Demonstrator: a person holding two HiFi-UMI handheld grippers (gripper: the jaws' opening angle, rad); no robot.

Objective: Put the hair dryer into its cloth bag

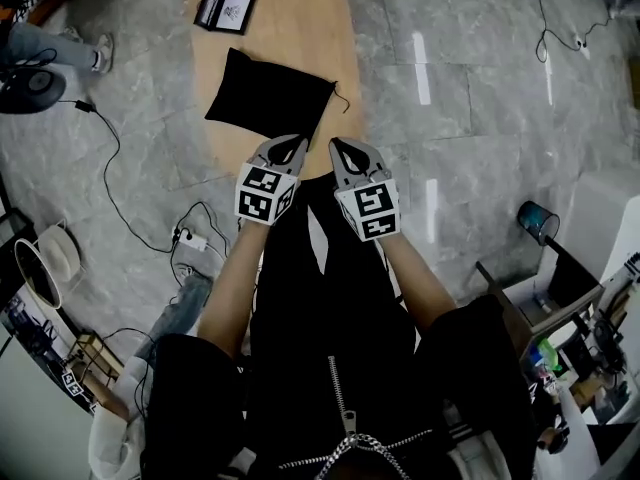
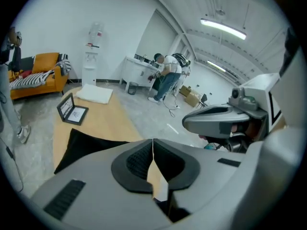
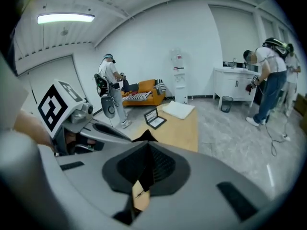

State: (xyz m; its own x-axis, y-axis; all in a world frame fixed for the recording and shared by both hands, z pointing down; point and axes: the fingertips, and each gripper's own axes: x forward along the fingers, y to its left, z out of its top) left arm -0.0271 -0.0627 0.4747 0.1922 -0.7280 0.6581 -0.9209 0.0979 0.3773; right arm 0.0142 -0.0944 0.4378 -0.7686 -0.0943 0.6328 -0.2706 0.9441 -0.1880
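A black cloth bag [image 1: 270, 96] lies closed and plump on the wooden table [image 1: 300, 23], its drawstring trailing off its right corner. No hair dryer shows outside it. Both grippers hang in the air just in front of the bag, side by side and apart from it. My left gripper [image 1: 290, 147] is shut with nothing between its jaws; in its own view the tips [image 2: 153, 143] meet above the bag [image 2: 88, 145]. My right gripper [image 1: 345, 149] is shut and empty too, its tips [image 3: 146, 145] hiding all but a corner of the bag [image 3: 144, 136].
A black framed card [image 1: 224, 8] and a white folded cloth [image 2: 95, 93] lie further back on the table. Cables and a power strip [image 1: 192, 240] run over the grey floor at the left. An orange sofa [image 2: 38, 73] stands by the wall; people work at a white counter [image 3: 235, 85].
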